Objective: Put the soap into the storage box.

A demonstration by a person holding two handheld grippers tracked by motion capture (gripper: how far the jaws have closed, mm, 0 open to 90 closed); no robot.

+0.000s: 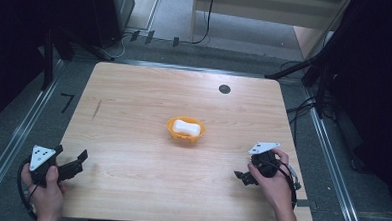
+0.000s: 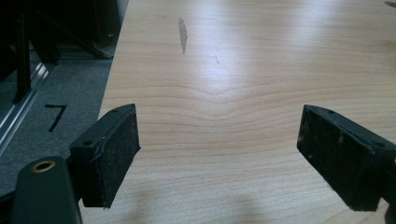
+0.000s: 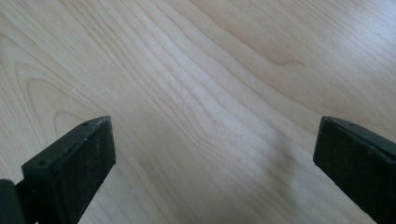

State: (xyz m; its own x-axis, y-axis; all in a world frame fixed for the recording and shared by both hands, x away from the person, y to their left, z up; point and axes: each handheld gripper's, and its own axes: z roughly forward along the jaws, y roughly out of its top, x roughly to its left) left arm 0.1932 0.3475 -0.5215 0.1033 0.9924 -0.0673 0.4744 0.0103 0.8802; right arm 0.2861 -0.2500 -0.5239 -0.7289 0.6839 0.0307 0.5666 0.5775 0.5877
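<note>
An orange bowl (image 1: 173, 131) sits near the middle of the wooden table (image 1: 134, 103), with a white lumpy object (image 1: 187, 127) inside it. My left gripper (image 1: 76, 164) rests at the table's near left corner, held by a hand, its jaws wide apart over bare wood (image 2: 219, 140). My right gripper (image 1: 242, 176) is at the near right, well short of the bowl, tilted down toward the tabletop. Its jaws stand wide apart too, with bare wood grain (image 3: 215, 140) between them.
A small dark round disc (image 1: 224, 88) lies near the table's far edge. A dark smudge (image 1: 97, 108) marks the wood at the left. A taped "7" (image 1: 66, 102) is on the grey floor left of the table. Metal rails and stands flank both sides.
</note>
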